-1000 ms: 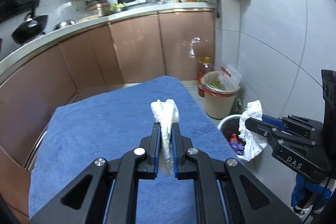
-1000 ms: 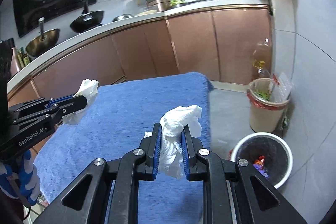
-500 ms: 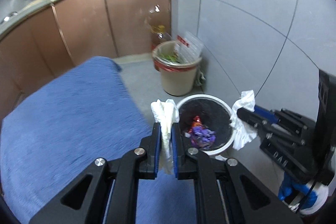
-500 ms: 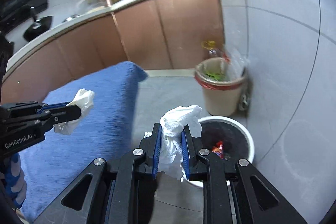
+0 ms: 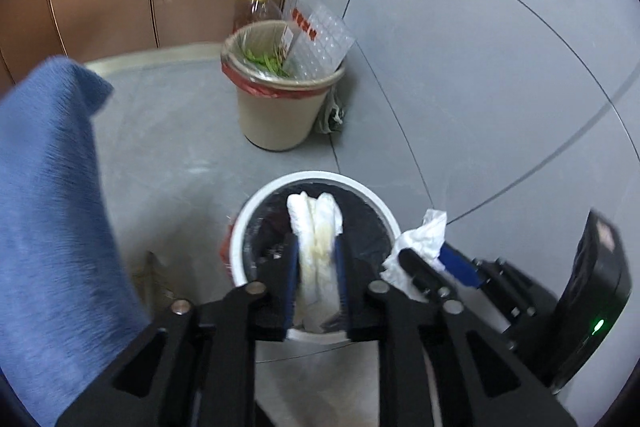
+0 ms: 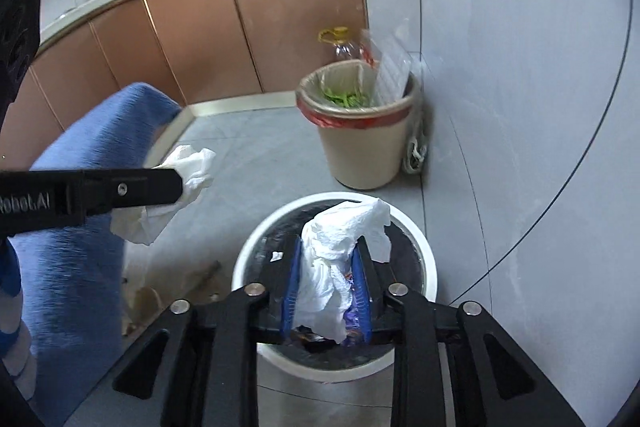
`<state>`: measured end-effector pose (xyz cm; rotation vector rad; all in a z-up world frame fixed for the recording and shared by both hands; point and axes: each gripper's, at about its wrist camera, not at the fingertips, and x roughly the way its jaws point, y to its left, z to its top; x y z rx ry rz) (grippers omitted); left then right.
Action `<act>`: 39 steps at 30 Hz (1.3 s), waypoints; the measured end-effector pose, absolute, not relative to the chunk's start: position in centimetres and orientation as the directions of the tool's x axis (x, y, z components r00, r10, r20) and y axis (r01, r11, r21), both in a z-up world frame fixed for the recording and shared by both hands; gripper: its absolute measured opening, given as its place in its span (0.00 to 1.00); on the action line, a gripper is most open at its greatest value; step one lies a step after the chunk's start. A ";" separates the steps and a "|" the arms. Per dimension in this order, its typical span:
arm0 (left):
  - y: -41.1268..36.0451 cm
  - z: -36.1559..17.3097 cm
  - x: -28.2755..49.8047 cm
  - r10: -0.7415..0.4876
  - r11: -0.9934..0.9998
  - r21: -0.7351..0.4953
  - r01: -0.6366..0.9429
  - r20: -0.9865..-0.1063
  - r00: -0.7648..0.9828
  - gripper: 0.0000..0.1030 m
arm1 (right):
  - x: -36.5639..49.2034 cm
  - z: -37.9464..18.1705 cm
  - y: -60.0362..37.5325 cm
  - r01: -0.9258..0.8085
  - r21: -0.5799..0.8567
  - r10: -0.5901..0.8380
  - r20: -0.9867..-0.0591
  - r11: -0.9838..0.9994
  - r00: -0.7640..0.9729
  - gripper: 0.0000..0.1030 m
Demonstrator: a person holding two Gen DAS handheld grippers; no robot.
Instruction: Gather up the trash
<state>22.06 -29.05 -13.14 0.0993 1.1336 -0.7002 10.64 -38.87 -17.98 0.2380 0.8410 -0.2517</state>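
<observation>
My left gripper (image 5: 316, 247) is shut on a crumpled white tissue (image 5: 316, 227) and holds it above the white bin with a black liner (image 5: 256, 211). My right gripper (image 6: 328, 251) is shut on a second white tissue (image 6: 340, 239) above the same bin (image 6: 420, 239). The right gripper and its tissue (image 5: 420, 243) show at the bin's right rim in the left wrist view. The left gripper's tissue (image 6: 180, 183) shows left of the bin in the right wrist view. Coloured wrappers lie inside the bin.
A beige bin with a red-edged liner (image 5: 280, 111) holds green scraps and a plastic tray, against the grey tiled wall. An oil bottle (image 5: 256, 3) stands behind it. The blue-covered table (image 5: 48, 207) is at left. Brown cabinets (image 6: 240, 27) run behind.
Both grippers have swung right from over the blue table and tilted down over the white bin, each still holding its tissue.
</observation>
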 end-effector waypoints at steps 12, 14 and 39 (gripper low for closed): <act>-26.6 -11.2 21.7 -0.519 0.791 -0.337 0.511 -0.812 0.268 0.50 | 10.7 -18.8 -39.2 0.332 0.072 -0.160 -0.767 0.941 0.621 0.49; -25.7 -10.4 21.0 -0.522 0.793 -0.336 0.508 -0.805 0.283 0.50 | 10.6 -18.3 -38.8 0.331 0.056 -0.173 -0.763 0.942 0.623 0.54; -1.4 3.4 8.0 -0.254 0.966 -0.108 0.235 -0.571 0.781 0.59 | 2.1 0.6 -20.3 0.073 0.016 -0.053 -0.525 0.997 0.849 0.79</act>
